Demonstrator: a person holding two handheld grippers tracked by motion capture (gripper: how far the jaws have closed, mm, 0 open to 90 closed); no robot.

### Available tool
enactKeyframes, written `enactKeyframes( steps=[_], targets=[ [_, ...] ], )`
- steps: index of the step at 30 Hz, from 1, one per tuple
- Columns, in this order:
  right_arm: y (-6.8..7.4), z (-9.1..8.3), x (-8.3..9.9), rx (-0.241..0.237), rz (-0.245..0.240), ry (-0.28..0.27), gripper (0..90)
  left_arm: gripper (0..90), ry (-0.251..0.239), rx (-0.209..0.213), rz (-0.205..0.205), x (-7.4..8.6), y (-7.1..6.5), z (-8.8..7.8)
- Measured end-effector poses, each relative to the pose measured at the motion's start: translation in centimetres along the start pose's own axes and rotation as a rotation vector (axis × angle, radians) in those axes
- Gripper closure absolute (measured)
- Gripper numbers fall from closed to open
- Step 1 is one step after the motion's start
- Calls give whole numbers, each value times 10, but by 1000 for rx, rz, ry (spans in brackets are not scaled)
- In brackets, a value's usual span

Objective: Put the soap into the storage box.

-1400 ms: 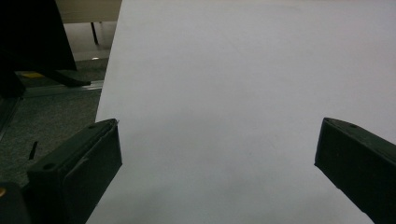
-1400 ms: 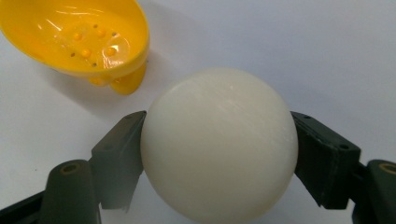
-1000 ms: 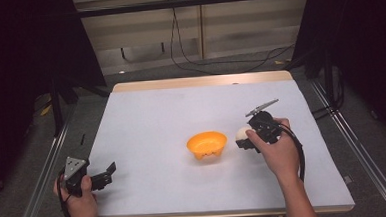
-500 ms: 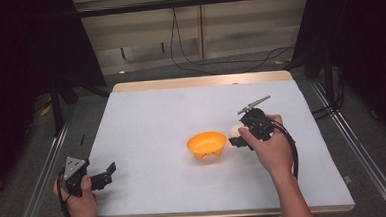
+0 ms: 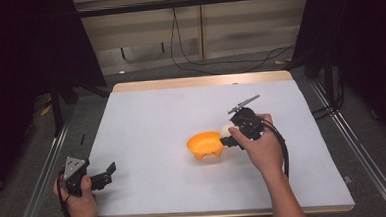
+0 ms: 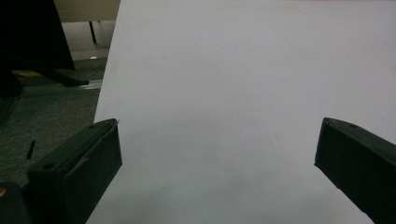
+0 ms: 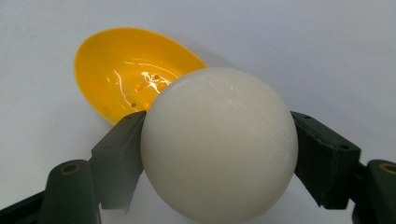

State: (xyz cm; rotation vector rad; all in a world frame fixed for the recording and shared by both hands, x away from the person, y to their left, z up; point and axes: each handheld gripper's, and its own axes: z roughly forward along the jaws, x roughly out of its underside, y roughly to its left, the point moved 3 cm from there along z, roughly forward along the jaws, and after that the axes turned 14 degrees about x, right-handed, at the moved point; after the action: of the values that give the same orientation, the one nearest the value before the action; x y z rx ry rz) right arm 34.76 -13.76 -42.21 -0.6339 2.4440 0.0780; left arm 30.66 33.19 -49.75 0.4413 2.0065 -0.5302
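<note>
An orange bowl [image 5: 206, 145] sits near the middle of the white table [image 5: 171, 114]. My right gripper [image 5: 227, 138] is shut on a white ball [image 5: 225, 131] and holds it right at the bowl's right rim. In the right gripper view the ball [image 7: 219, 144] sits pressed between both jaws, with the bowl [image 7: 123, 86] just beyond and below it, its inside empty and shiny. My left gripper [image 5: 109, 174] rests at the table's near left corner, jaws wide apart. Between the left gripper's fingers [image 6: 74, 172] lies bare table.
Dark floor and metal rails [image 5: 39, 181] run along both sides of the table. Cables [image 5: 198, 63] lie on the floor beyond the far edge. A cable loops from the right gripper past the person's wrist [image 5: 283, 154].
The right gripper has carried the white ball to the left and slightly up, from beside the bowl to its right rim. The left gripper has stayed put.
</note>
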Motion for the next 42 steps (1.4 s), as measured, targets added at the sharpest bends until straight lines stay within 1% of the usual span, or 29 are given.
enactKeyframes(
  steps=[7, 8, 9, 10, 13, 18, 23, 25, 29, 30, 32, 35, 37, 41, 42],
  targets=[
    [7, 3, -5, -12, -16, -7, 242, 4, 1, 1, 0, 0, 0, 0],
    [9, 4, -6, -10, -13, 4, 242, 4, 0, 1, 0, 0, 0, 0],
    [10, 5, -6, -14, -20, 0, 242, 4, 0, 0, 0, 0, 0, 0],
    [11, 6, -7, -12, -16, 8, 242, 4, 1, 1, 1, 0, 0, 0],
    [16, 9, -10, -19, -36, 1, 242, 4, 0, 1, -1, 0, 0, 0],
    [23, 10, -14, -25, -34, 9, 242, 4, 1, 1, 0, 0, 0, 0],
    [30, 14, -19, -38, -52, 8, 242, 4, 1, 2, 0, 0, 0, 0],
    [32, 16, -20, -37, -54, 5, 242, 4, 2, 0, 2, 0, 0, 0],
    [34, 17, -21, -40, -60, 8, 242, 4, 2, 2, -1, 0, 0, 0],
    [36, 17, -22, -39, -54, 13, 242, 4, 2, 2, -1, 0, 0, 0],
    [37, 19, -23, -41, -65, 9, 242, 4, 1, 1, -1, 0, 0, 0],
    [42, 21, -24, -42, -64, 19, 242, 4, 1, 2, -1, 0, 0, 0],
    [42, 22, -24, -43, -71, 13, 242, 4, 2, 2, 0, 0, 0, 0],
    [45, 24, -25, -42, -64, 24, 242, 4, 1, 1, -1, 0, 0, 0],
    [45, 25, -25, -44, -69, 24, 242, 4, 1, 1, -1, 0, 0, 0]
  ],
)
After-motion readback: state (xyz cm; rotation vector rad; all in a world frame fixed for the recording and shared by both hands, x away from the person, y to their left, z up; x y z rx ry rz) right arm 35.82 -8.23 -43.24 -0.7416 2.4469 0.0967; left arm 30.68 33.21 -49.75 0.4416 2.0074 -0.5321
